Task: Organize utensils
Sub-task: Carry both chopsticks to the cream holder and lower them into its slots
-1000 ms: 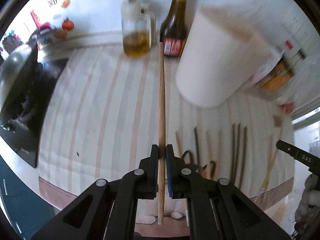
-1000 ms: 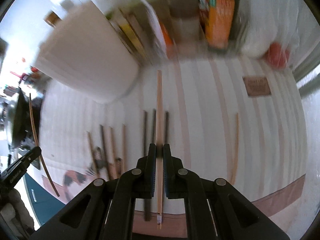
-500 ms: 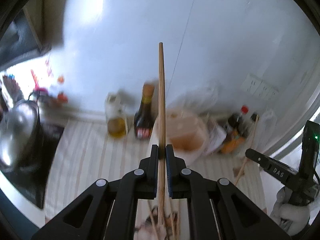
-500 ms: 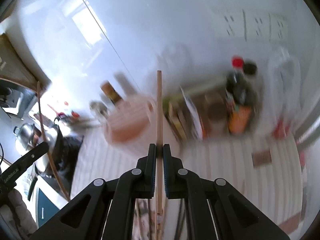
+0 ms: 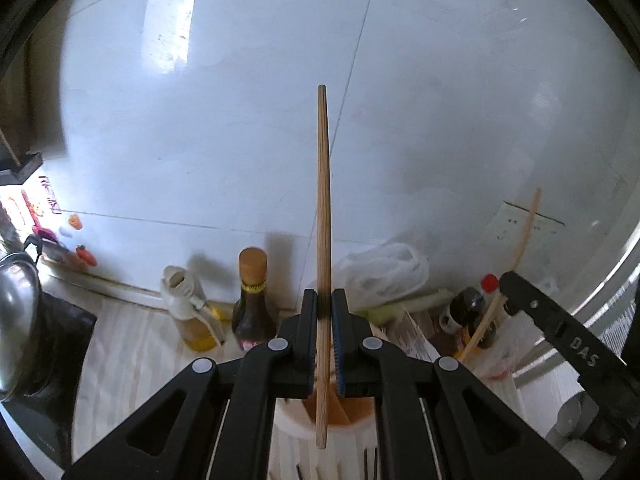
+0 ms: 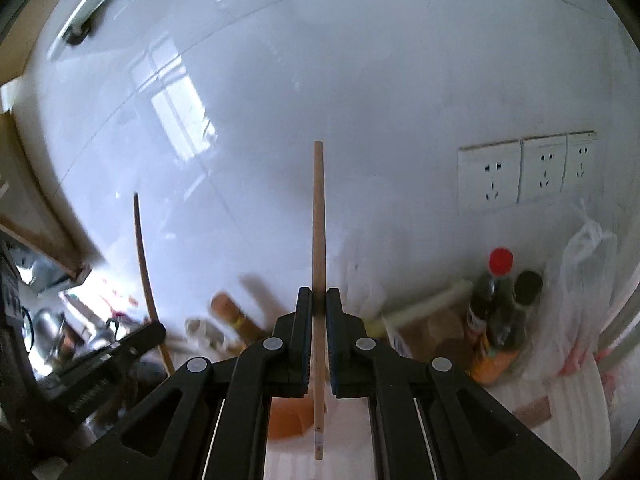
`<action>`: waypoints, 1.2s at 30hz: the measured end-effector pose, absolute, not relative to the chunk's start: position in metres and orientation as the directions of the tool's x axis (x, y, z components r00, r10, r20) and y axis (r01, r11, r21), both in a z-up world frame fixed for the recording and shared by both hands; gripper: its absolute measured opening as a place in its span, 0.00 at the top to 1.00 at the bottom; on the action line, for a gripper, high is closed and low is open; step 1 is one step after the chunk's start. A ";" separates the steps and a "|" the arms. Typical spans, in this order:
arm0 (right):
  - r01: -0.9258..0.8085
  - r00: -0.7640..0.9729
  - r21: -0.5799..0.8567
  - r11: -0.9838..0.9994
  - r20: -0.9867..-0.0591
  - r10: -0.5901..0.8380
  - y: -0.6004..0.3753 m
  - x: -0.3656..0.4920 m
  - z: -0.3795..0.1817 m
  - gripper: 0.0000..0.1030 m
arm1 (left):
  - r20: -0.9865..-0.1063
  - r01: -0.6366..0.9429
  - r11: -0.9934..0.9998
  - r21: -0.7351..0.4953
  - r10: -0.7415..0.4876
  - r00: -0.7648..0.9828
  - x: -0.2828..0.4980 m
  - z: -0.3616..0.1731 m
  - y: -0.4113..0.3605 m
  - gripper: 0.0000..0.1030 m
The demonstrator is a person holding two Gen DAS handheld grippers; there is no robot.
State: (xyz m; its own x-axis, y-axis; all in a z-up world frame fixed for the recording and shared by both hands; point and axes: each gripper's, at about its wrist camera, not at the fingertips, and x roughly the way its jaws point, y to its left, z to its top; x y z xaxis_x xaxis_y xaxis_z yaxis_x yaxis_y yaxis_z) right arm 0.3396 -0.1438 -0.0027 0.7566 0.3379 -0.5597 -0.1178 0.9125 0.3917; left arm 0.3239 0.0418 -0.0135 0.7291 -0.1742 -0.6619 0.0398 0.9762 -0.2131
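Observation:
My left gripper (image 5: 324,305) is shut on a brown wooden chopstick (image 5: 323,184) that stands nearly upright in front of the wall. Its lower end hangs over the white cylindrical holder (image 5: 290,432) with an orange inside. My right gripper (image 6: 319,300) is shut on a paler chopstick (image 6: 318,220), held upright too, its lower tip above the holder (image 6: 286,416). In the left wrist view the right gripper (image 5: 560,332) shows at the right with its chopstick (image 5: 522,236). The right wrist view shows the left gripper (image 6: 116,354) at the left. Several dark chopsticks (image 5: 372,464) lie on the counter below.
Behind the holder stand an oil jar (image 5: 188,312), a dark sauce bottle (image 5: 252,300) and a white plastic bag (image 5: 384,272). More bottles (image 6: 500,308) crowd the back right under wall sockets (image 6: 528,172). A steel pot (image 5: 16,312) sits on the stove at the left.
Both grippers have risen from the counter with their chopsticks and tipped upward. The views went from the striped counter to the wall, with the holder now under the sticks' lower ends.

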 end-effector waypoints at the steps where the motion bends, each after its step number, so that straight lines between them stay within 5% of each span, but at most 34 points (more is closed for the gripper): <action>1: -0.117 0.761 0.397 0.910 -0.553 0.339 -0.143 0.342 -0.004 0.93 | -0.660 0.042 0.974 -0.221 -0.181 0.730 0.329 -0.017 0.042 0.96; 16: -0.135 0.800 0.450 0.883 -0.476 0.365 -0.125 0.359 -0.066 0.93 | -0.609 0.093 0.971 -0.222 -0.213 0.764 0.366 -0.071 0.032 0.95; 36: -0.170 0.809 0.450 0.877 -0.444 0.385 -0.140 0.314 -0.077 0.93 | -0.507 0.157 0.965 -0.211 -0.246 0.826 0.322 -0.027 0.027 0.95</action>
State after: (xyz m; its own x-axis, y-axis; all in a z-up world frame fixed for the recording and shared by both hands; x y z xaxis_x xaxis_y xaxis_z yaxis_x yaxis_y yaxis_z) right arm 0.3139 -0.1401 -0.0773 0.8088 0.3851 -0.4445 -0.1698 0.8765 0.4504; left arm 0.3225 0.0275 -0.0271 0.8260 -0.2458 -0.5072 0.1574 0.9647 -0.2110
